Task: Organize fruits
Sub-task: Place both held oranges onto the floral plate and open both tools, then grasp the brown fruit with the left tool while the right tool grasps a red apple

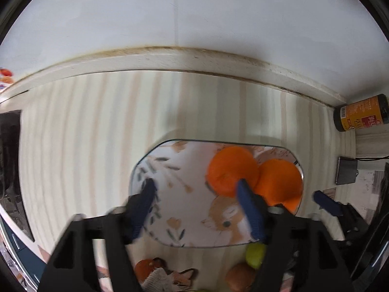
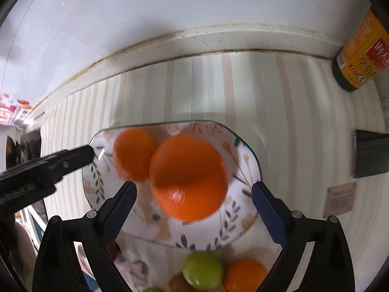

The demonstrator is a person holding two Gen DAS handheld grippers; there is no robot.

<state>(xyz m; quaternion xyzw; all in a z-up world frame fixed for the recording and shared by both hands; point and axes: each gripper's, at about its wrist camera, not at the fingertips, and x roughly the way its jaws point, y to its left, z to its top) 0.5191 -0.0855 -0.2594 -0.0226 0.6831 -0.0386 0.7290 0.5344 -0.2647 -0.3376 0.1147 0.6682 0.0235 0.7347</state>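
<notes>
Two oranges lie touching on a patterned plate (image 2: 245, 150) on the striped worktop (image 2: 291, 92). The right claw (image 2: 193, 213) hangs over the plate with its fingers wide apart and nothing between them; the nearer orange (image 2: 188, 177) sits between and just ahead of the tips, the second orange (image 2: 133, 153) to its left. The left claw (image 1: 198, 191) is likewise spread and grips nothing, hovering over the bare left part of the plate (image 1: 170, 160), its right finger crossing in front of one orange (image 1: 231, 170). Only the right wrist view clearly shows a green fruit (image 2: 203, 270) and a small orange fruit (image 2: 244, 276) on a second dish below the plate. A yellow-labelled bottle (image 1: 359, 115) stands by the wall, well apart.
</notes>
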